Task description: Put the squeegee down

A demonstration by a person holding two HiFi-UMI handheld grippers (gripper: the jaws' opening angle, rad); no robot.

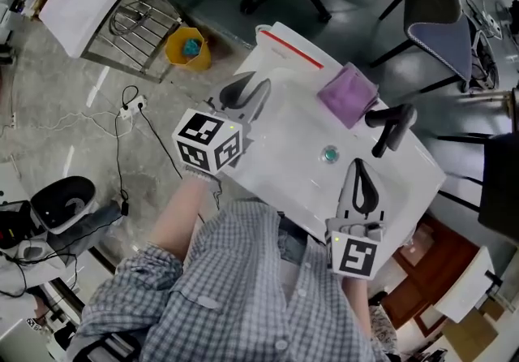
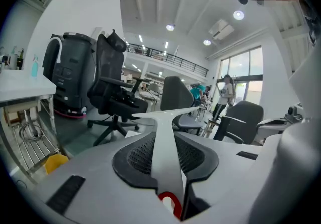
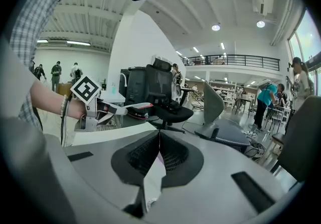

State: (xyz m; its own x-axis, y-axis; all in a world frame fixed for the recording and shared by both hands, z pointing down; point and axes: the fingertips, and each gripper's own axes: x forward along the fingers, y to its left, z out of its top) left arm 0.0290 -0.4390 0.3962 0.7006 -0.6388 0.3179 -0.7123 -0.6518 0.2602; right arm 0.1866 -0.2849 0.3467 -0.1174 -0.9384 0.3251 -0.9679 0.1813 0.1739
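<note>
Head view, going left to right: the left hand-held gripper [image 1: 250, 92] is clamped on the squeegee [image 1: 285, 44]. It holds the squeegee out over the far left corner of the white sink [image 1: 284, 141], and it looks lifted clear, though I can't be sure from above. The left gripper view shows the grip nicely. The pads pinch the flat white handle partway along, with the red hang-loop at the near end and the blade sticking out crosswise past the tips.

Further right there's a purple cloth [image 1: 347, 92] by the back edge, then a black tap [image 1: 389, 123]. The right hand-held gripper [image 1: 358, 167] sits over the near right side of the sink, its tips pressed together with nothing in them.

My guess on handling: it's light, stiff plastic, smooth enough to twist in the pads, with a softer edge strip that'll flex on contact. The handle is the sensible place to hold it, so I'd lay it flat on the sink rim, then let go.
</note>
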